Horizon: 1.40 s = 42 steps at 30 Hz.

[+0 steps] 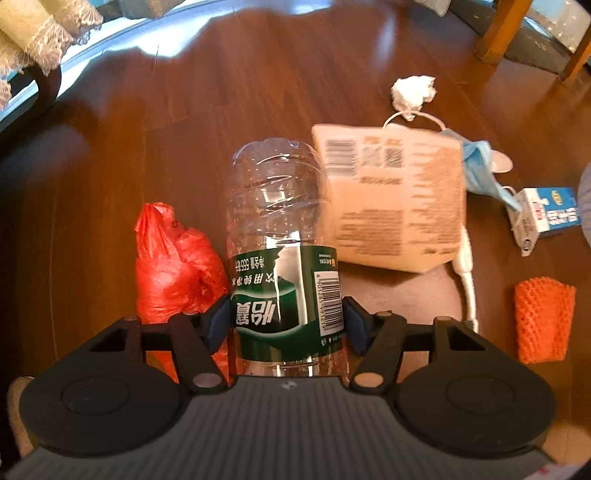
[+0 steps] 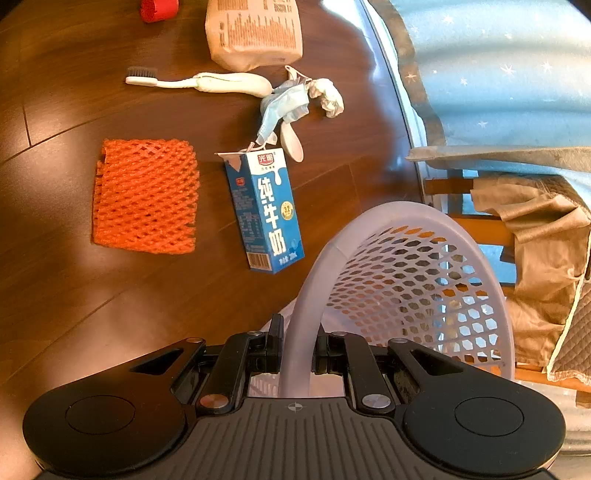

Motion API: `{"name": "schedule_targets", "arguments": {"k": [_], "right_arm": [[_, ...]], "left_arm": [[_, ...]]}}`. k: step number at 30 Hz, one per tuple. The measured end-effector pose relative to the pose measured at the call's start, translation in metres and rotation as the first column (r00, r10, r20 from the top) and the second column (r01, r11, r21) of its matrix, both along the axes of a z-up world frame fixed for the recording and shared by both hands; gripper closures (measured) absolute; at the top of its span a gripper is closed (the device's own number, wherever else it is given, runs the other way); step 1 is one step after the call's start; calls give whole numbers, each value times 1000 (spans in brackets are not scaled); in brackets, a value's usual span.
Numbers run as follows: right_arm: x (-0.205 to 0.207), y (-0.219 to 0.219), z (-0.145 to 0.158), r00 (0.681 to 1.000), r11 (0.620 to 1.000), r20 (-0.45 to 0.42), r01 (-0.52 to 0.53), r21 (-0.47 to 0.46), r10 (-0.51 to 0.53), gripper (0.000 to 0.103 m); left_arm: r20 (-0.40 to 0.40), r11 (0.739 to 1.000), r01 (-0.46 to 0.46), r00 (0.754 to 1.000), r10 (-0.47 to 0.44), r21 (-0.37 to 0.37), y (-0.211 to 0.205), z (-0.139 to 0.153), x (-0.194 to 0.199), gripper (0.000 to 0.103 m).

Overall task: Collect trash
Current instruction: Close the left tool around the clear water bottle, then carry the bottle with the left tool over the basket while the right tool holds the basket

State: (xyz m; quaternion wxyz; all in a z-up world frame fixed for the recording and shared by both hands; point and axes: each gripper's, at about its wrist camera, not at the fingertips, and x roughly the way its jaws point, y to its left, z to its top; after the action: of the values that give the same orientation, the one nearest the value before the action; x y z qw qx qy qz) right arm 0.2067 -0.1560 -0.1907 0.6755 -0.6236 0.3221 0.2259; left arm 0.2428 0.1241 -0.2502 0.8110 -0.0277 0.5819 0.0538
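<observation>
My left gripper (image 1: 286,319) is shut on a clear plastic bottle (image 1: 280,229) with a green label, held above the wooden floor (image 1: 184,129). Beside the bottle lie a red plastic bag (image 1: 173,266) and a beige paper package (image 1: 395,199). My right gripper (image 2: 297,350) is shut on the rim of a lilac perforated basket (image 2: 406,273), which is tilted. A blue milk carton (image 2: 264,210), an orange foam net (image 2: 146,195), a blue face mask (image 2: 282,105), a crumpled tissue (image 2: 328,96) and a white toothbrush (image 2: 207,81) lie on the floor beyond it.
Wooden chair legs (image 1: 498,33) stand at the far right in the left wrist view. A fringed cloth (image 1: 40,33) hangs at the far left. A blue starred fabric (image 2: 498,74) and a beige cloth (image 2: 543,236) over a wooden frame fill the right side of the right wrist view.
</observation>
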Motion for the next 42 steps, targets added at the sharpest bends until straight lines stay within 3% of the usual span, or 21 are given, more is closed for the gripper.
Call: {"name": "schedule_targets", "arguments": {"k": [9, 13, 16, 20, 26, 32, 42], "right_arm": [[-1, -1, 0, 1000, 1000, -4, -10, -17, 10, 94], [-4, -3, -2, 1000, 999, -5, -21, -25, 21, 94], [-6, -4, -2, 1000, 999, -6, -30, -30, 29, 94], [-12, -3, -2, 998, 998, -11, -55, -39, 55, 94], [-20, -4, -2, 996, 995, -18, -87, -51, 86, 94], [-28, -8, -2, 993, 991, -24, -119, -65, 118, 94], [-30, -10, -1, 993, 992, -31, -113, -52, 112, 94]], "left_arm": [[4, 991, 132, 991, -132, 37, -17, 54, -3, 45], [19, 968, 246, 969, -247, 44, -40, 88, 0, 45], [44, 934, 355, 933, -357, 49, -66, 118, 5, 45], [79, 863, 503, 860, -505, 43, -109, 150, 16, 45], [100, 730, 679, 724, -683, 73, -178, 173, 39, 45], [48, 584, 806, 583, -811, 95, -234, 167, 53, 45], [-38, 415, 906, 419, -907, 83, -301, 146, 66, 44]]}}
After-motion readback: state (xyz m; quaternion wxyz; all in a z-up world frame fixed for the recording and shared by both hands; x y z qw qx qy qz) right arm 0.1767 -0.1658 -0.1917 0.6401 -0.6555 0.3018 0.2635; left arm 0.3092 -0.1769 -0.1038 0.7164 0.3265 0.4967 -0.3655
